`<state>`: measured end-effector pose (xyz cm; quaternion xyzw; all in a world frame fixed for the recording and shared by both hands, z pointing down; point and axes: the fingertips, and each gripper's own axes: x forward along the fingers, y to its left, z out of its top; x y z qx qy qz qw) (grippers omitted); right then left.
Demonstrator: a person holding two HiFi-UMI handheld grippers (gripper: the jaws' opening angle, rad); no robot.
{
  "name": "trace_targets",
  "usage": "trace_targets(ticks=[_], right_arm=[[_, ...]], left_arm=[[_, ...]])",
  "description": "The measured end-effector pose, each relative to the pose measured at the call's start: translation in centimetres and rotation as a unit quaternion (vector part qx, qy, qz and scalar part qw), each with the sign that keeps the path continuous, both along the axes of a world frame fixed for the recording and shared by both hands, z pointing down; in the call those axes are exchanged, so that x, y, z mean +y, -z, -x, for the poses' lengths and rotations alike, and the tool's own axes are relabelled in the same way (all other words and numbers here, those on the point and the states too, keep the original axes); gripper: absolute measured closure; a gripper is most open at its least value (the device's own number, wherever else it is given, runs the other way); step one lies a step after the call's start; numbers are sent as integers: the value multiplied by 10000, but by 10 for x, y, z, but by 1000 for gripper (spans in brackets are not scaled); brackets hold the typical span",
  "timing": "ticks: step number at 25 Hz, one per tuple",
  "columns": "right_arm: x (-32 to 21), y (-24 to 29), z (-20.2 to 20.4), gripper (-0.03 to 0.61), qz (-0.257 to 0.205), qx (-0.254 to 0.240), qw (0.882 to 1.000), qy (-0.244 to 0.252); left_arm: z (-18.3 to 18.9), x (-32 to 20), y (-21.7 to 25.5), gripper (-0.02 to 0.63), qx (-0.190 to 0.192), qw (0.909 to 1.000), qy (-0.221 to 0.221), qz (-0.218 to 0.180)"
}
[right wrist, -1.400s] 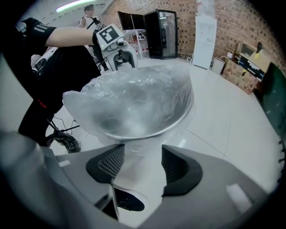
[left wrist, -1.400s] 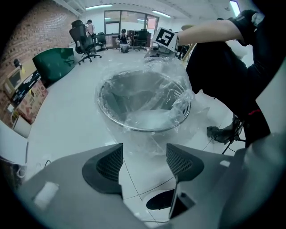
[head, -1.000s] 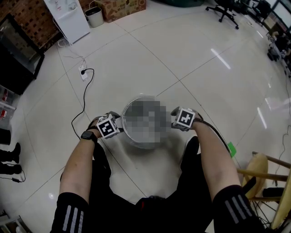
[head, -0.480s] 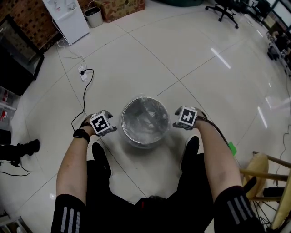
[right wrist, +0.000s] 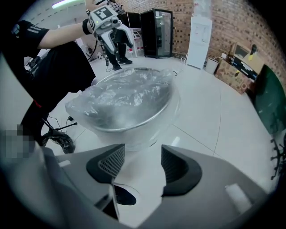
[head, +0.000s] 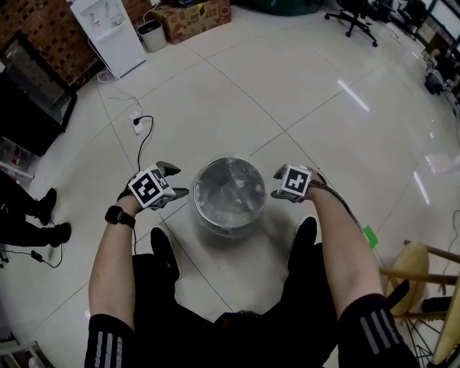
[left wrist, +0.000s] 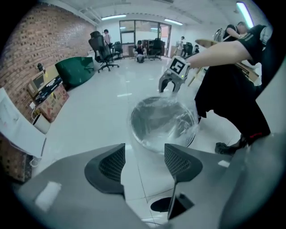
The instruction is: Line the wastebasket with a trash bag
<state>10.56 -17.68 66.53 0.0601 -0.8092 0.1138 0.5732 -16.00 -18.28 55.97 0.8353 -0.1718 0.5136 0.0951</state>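
A round metal wastebasket [head: 198, 210] stands on the floor between my feet. A clear trash bag [head: 230, 188] lines it, folded over the rim and crinkled inside. My left gripper [head: 176, 181] hangs left of the rim and apart from it; its jaws are wide but closing, with only floor between them [left wrist: 144, 150]. My right gripper [head: 275, 185] stays at the right rim with its jaws apart. In the right gripper view [right wrist: 143, 154] the bag's clear skirt [right wrist: 147, 129] hangs just ahead of the jaws, and the pads do not press on it.
A black power cable [head: 138, 144] runs across the tiles behind the left gripper. A wooden chair [head: 420, 277] stands at the right, with a small green object [head: 368, 236] beside it. Someone's shoes [head: 39, 215] are at the far left. A white appliance [head: 108, 32] and a cardboard box [head: 194, 14] stand far back.
My left gripper has come off the basket's left rim, rising and moving outward to the left. The right gripper has barely moved.
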Motion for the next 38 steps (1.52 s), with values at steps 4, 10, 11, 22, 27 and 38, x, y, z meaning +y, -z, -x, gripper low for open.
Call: trace_targets(ticks=[4, 10, 11, 22, 27, 38], right_arm=[[-9, 11, 6, 314, -184, -151, 9997, 19], [-12, 18, 17, 323, -243, -280, 9992, 151], [-12, 17, 16, 324, -211, -297, 9992, 136], [-14, 4, 14, 327, -104, -458, 9989, -40], [-7, -9, 17, 328, 27, -405, 9992, 20], [-7, -17, 16, 329, 97, -262, 9996, 10]], left_arm=[[-70, 18, 7, 342, 216, 9981, -573, 60], [-138, 14, 2, 364, 789, 9952, -523, 254], [-146, 15, -4, 367, 847, 9945, -496, 356], [-183, -1, -111, 367, 510, 9935, -157, 1010], [-160, -6, -154, 367, -306, 9932, 60, 1121], [-168, 10, -175, 364, -434, 9856, 63, 1631]])
